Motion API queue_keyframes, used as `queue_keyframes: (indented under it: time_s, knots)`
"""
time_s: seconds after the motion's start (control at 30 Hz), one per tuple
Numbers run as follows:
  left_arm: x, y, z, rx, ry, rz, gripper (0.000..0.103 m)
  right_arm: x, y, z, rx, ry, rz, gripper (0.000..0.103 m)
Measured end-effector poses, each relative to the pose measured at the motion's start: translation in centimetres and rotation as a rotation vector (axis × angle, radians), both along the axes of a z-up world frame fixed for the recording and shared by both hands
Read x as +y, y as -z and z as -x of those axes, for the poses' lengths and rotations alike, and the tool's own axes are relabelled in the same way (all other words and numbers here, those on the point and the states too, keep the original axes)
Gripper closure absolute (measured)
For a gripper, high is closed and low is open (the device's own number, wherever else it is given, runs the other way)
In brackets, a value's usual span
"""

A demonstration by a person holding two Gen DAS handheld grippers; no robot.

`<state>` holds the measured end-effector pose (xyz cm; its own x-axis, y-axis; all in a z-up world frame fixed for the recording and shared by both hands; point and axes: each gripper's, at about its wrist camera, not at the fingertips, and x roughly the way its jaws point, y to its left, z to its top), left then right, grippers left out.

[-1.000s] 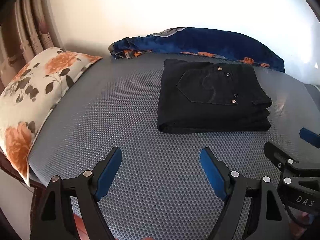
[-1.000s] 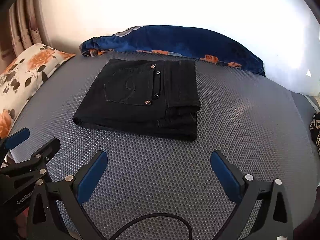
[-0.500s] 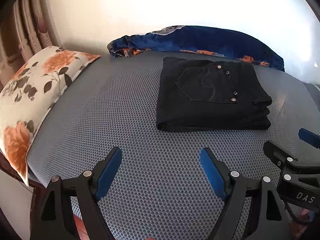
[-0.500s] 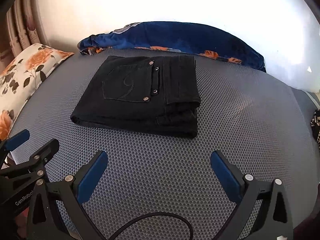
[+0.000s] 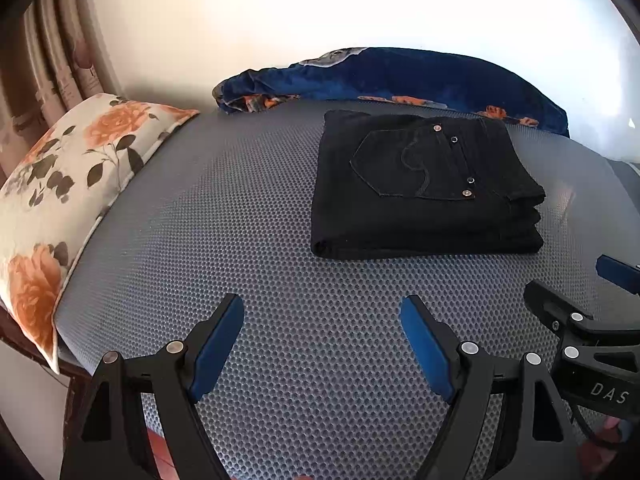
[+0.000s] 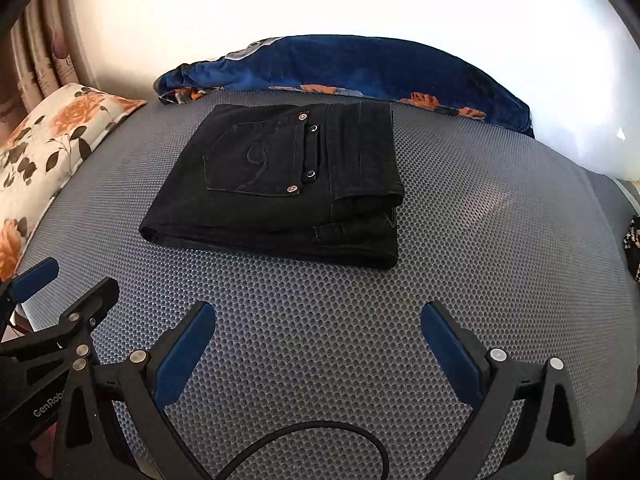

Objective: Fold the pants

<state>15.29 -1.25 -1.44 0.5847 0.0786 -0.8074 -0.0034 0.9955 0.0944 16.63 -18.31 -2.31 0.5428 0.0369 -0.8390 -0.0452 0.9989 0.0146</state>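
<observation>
The black pants [image 5: 424, 188] [image 6: 288, 184] lie folded into a neat rectangle on the grey honeycomb mat [image 5: 248, 216] [image 6: 492, 216], back pocket with metal rivets facing up. My left gripper [image 5: 322, 312] hovers open over bare mat, nearer than the pants, with nothing between its blue pads. My right gripper [image 6: 318, 318] is open too, also short of the pants and holding nothing. Each gripper shows at the edge of the other's view: the right one [image 5: 576, 292] at the far right, the left one [image 6: 68, 280] at the far left.
A floral pillow [image 5: 60, 192] [image 6: 44, 144] lies along the mat's left edge. A dark blue flowered blanket [image 5: 400, 76] [image 6: 360, 68] is bunched against the wall behind the pants. A black cable [image 6: 316, 436] loops below the right gripper. A patterned item [image 6: 632, 248] peeks in at far right.
</observation>
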Motion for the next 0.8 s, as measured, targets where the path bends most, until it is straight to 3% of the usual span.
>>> queue_keyframes:
  time_s: [0.8]
  knots:
    - [-0.27, 0.61, -0.14, 0.019, 0.013, -0.002, 0.022, 0.04, 0.32, 0.02, 0.016, 0.012, 0.009, 0.001]
